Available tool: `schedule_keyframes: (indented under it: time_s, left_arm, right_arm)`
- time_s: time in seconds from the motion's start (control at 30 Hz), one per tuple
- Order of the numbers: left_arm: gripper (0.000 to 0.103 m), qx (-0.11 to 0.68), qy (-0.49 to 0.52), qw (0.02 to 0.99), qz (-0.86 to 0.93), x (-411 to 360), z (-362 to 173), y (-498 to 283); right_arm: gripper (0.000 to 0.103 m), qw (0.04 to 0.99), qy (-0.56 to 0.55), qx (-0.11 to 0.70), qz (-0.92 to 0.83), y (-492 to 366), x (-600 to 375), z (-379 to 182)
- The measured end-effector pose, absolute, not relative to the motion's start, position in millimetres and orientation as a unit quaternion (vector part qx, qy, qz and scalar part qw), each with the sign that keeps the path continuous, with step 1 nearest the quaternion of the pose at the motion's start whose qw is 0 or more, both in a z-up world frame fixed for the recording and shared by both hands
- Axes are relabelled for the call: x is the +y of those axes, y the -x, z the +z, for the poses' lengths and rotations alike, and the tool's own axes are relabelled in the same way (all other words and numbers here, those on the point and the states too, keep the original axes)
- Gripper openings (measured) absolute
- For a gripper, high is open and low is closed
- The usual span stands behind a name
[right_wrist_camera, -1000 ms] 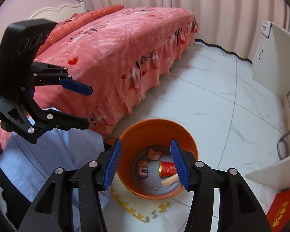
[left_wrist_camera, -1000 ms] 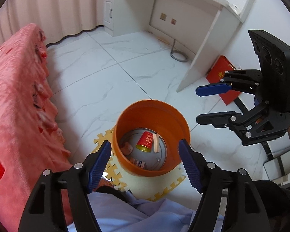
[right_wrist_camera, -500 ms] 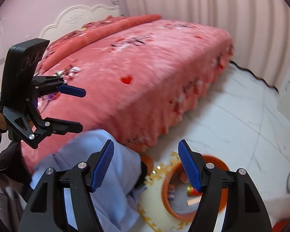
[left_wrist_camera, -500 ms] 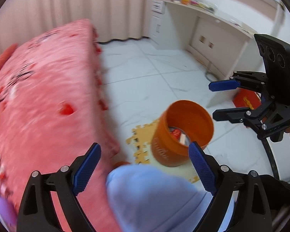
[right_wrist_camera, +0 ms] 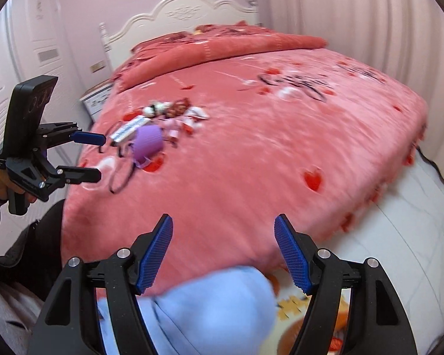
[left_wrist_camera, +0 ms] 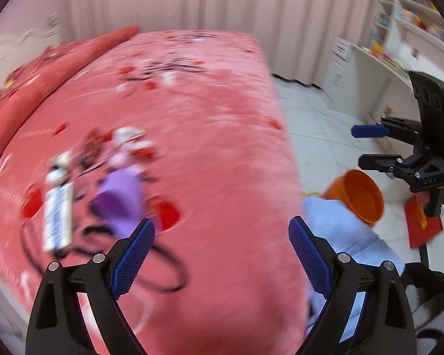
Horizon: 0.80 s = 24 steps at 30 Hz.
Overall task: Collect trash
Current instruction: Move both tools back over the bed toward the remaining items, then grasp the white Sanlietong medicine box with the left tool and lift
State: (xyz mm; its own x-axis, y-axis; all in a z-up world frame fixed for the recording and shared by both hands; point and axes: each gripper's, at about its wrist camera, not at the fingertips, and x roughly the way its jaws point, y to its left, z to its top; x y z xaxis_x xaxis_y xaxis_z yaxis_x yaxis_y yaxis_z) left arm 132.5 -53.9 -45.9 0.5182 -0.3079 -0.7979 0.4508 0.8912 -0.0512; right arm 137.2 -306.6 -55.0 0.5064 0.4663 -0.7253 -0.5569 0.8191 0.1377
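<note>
You are holding both grippers out over the pink bedspread [right_wrist_camera: 251, 159], and neither one is carrying anything. Your left gripper [left_wrist_camera: 222, 251] is standing with its blue pads wide apart, nothing between them but blurred bedding. Your right gripper [right_wrist_camera: 223, 254] is likewise spread, its pads parted above the near edge of the bed and clear of any object (in the left wrist view it is showing at the right edge, jaws parted there too).

The trash is lying in a small cluster [right_wrist_camera: 168, 118] on the bedspread, toward the side where your left gripper is hovering. A purple cup-like thing [left_wrist_camera: 120, 198] is lying on its side at the near end of that cluster, just ahead of your left gripper's left pad. Beside it a white printed packet [left_wrist_camera: 57, 210] is lying flat, and a thin black cord [left_wrist_camera: 162, 269] is looping across the cover near both. Behind them some small pink, white and brown scraps are sitting together, too blurred to name.

The orange bin [left_wrist_camera: 361, 195] is standing on the floor beside the bed, well apart from the cluster, below your right gripper as seen from the left wrist. A pale blue knee [right_wrist_camera: 210, 304] is filling the space under your right gripper.
</note>
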Motion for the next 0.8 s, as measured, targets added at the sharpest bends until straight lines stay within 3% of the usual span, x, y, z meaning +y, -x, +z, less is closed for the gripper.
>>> schedule_keyframes:
  time_s: [0.33, 0.8]
  left_arm:
    - [0.091, 0.459, -0.045, 0.879, -0.124, 57.1, -60.1, -154.3]
    - [0.091, 0.488, -0.018, 0.867, -0.096, 116.4, -111.5, -227.3]
  right_arm:
    - [0.071, 0.837, 0.096, 0.403, 0.357, -187.1, -208.5, -61.4]
    - [0.071, 0.814, 0.115, 0.42, 0.386, -251.5, -146.1, -82.7]
